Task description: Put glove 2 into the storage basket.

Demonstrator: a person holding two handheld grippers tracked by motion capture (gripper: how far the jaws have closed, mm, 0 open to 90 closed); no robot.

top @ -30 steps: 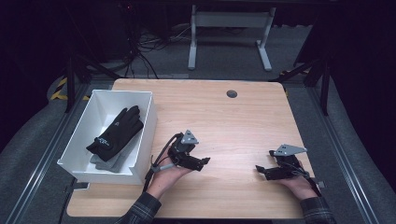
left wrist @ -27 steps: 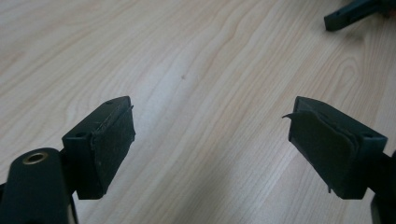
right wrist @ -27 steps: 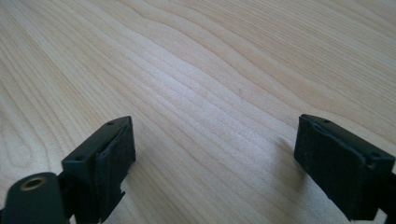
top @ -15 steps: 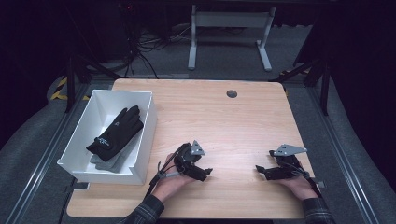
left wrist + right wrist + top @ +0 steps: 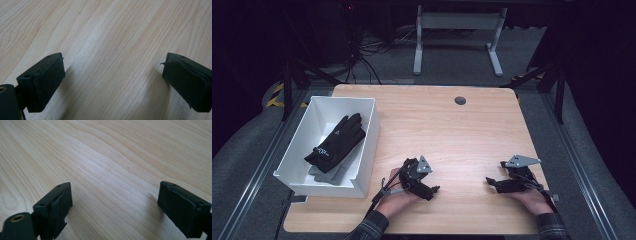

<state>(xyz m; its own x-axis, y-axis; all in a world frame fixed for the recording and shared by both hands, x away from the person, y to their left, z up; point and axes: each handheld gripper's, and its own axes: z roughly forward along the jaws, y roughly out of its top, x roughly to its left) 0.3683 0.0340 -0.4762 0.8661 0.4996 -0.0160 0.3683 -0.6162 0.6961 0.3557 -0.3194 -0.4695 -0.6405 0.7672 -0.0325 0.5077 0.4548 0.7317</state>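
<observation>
My left gripper (image 5: 430, 189) rests low on the wooden table (image 5: 452, 130) near its front edge, just right of the white bin. In the left gripper view its two black jaws stand wide apart over bare wood, so the left gripper (image 5: 112, 82) is open and holds nothing. My right gripper (image 5: 490, 181) lies near the front right of the table, pointing left. The right gripper (image 5: 115, 207) is open too, with plain wood grain between its jaws. A black glove (image 5: 337, 141) lies in the white bin (image 5: 368, 145) on top of a grey glove (image 5: 327, 174).
The white bin stands at the table's left side, close beside my left hand. A small dark round grommet (image 5: 460, 100) is set in the far middle of the tabletop. Beyond the table are a grey metal stand (image 5: 457, 30) and cables (image 5: 362, 55) on the floor.
My left gripper has moved to the right and toward the front edge, away from the bin, and settled lower on the table. The right gripper has stayed put.
</observation>
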